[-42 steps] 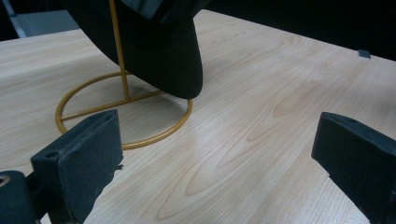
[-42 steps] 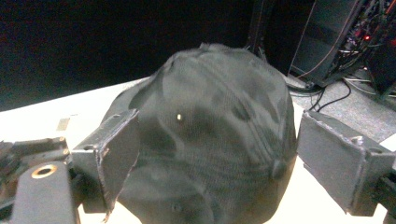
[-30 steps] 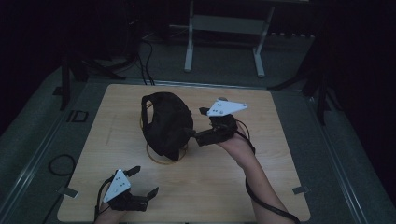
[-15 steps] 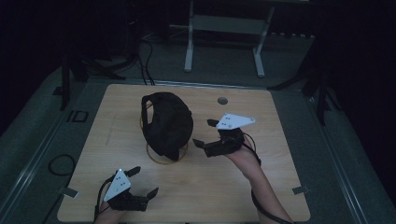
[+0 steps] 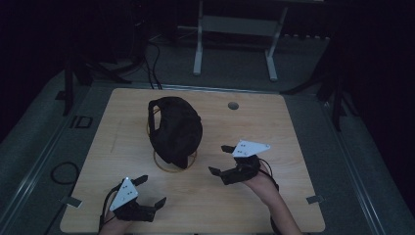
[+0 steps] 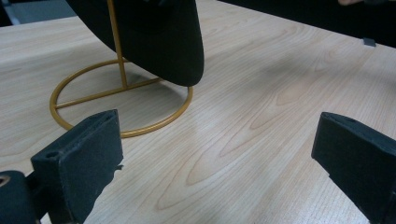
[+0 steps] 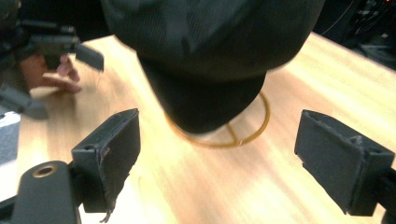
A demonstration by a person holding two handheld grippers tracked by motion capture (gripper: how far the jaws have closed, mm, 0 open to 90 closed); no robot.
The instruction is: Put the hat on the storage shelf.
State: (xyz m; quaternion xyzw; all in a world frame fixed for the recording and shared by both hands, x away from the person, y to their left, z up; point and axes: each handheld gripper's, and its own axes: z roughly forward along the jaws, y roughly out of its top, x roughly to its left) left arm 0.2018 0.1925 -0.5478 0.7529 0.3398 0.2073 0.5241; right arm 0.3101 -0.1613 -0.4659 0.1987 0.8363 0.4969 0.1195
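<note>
High view. A black fabric cap (image 5: pixel 175 129) sits draped over a slim gold wire stand with a ring-shaped base (image 5: pixel 175 164) near the middle of the pale wooden table (image 5: pixel 293 127). The right gripper (image 5: pixel 226 160) lies just right of the stand, jaws spread and holding nothing, pointed toward the cap. The left gripper (image 5: pixel 152 190) rests near the table's front edge, also spread and empty, well apart from the cap. A small round hole (image 5: pixel 233 105) marks the tabletop beyond the cap. Judged from this layout, the cap is set on its stand and neither gripper touches it; whether it is to be adjusted or lifted off cannot be told.

Left gripper view. The jaws stand wide with bare table between them. The gold ring base (image 6: pixel 122 105) and upright rod show ahead, with the cap's lower edge (image 6: pixel 159 37) hanging over them; the cap's top is cut off by the frame.

Right gripper view. The jaws are likewise parted and empty. The cap (image 7: pixel 210 51) looms close ahead, slightly blurred, hiding most of the stand (image 7: pixel 243 133). The left gripper (image 7: pixel 51 44) appears farther off, dim and partly cut off.
</note>
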